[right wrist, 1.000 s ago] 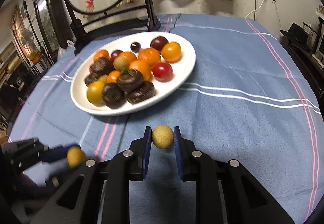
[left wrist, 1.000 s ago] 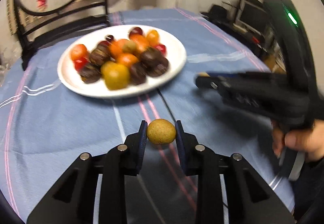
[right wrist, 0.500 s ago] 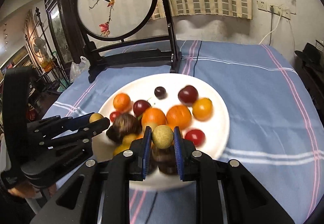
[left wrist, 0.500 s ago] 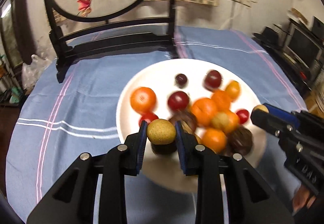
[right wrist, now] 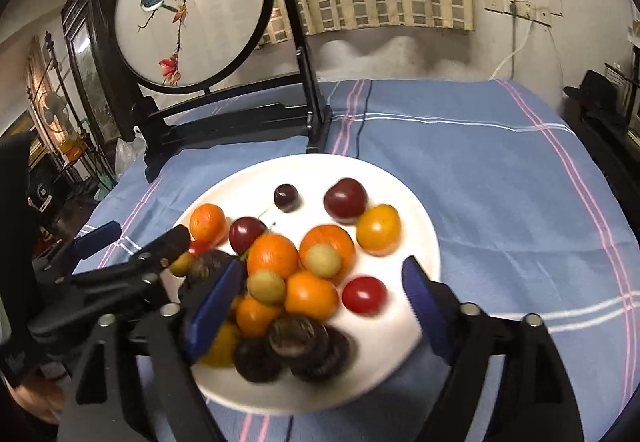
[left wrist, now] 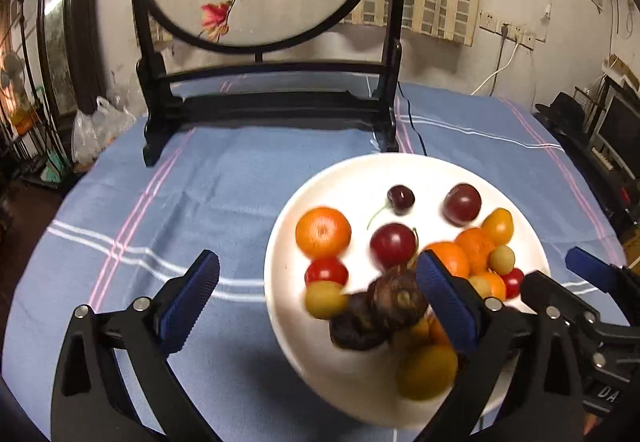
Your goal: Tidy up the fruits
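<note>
Both small yellow-green fruits (right wrist: 266, 286) we carried 0.5 s ago now lie on the round white plate (right wrist: 416, 210); our left gripper (left wrist: 318, 292) and right gripper (right wrist: 320, 294) gape wide, empty, above the blue striped tablecloth (right wrist: 500, 178).

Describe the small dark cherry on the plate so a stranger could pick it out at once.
Find the white plate on the blue tablecloth, in front of the round embroidered screen. At the plate's far side, nearest the screen, two dark fruits lie apart from the pile. The cherry is the smaller, left one, darker than the round red-purple fruit beside it.
</note>
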`<state>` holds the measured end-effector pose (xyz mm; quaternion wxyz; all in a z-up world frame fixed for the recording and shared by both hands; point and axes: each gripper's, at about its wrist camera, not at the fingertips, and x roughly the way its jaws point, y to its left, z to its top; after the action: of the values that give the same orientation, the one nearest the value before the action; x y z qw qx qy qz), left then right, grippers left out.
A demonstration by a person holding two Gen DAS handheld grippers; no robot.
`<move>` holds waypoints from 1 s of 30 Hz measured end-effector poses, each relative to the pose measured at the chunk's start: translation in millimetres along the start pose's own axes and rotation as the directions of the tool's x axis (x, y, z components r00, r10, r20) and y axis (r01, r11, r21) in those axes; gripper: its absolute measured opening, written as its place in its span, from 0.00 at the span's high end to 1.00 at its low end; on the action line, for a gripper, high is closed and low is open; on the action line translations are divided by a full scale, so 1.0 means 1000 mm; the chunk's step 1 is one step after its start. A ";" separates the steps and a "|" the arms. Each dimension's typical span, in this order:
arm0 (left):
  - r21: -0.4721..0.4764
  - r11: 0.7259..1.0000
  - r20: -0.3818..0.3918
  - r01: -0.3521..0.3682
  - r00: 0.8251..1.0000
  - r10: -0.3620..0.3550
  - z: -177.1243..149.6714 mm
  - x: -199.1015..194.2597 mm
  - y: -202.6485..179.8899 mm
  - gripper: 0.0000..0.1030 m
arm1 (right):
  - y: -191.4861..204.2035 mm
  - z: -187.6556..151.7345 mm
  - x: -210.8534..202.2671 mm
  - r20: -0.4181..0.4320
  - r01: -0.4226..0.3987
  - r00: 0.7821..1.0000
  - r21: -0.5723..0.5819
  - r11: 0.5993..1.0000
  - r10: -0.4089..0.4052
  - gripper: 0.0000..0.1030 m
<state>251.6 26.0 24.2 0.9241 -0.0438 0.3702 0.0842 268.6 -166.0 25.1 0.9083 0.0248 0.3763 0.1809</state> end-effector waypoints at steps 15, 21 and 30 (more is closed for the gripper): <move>0.018 0.999 -0.113 0.027 0.993 -0.025 -0.078 -0.024 0.015 0.05 | 0.000 -0.084 -0.043 -0.065 0.078 0.994 -0.118 0.990 -0.086 0.04; -0.036 0.998 -0.126 0.042 0.991 -0.047 -0.093 -0.039 0.029 0.05 | -0.005 -0.095 -0.046 -0.076 0.065 0.994 -0.112 0.992 -0.074 0.04; 0.034 0.998 -0.101 0.060 0.993 -0.056 -0.116 -0.051 0.024 0.05 | -0.012 -0.099 -0.042 -0.102 0.127 0.985 -0.115 0.985 -0.139 0.04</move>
<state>132.9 26.7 -24.6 0.9071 -0.0417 0.4161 0.0482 176.4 -200.7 -19.0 0.8963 -0.0594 0.4162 0.1408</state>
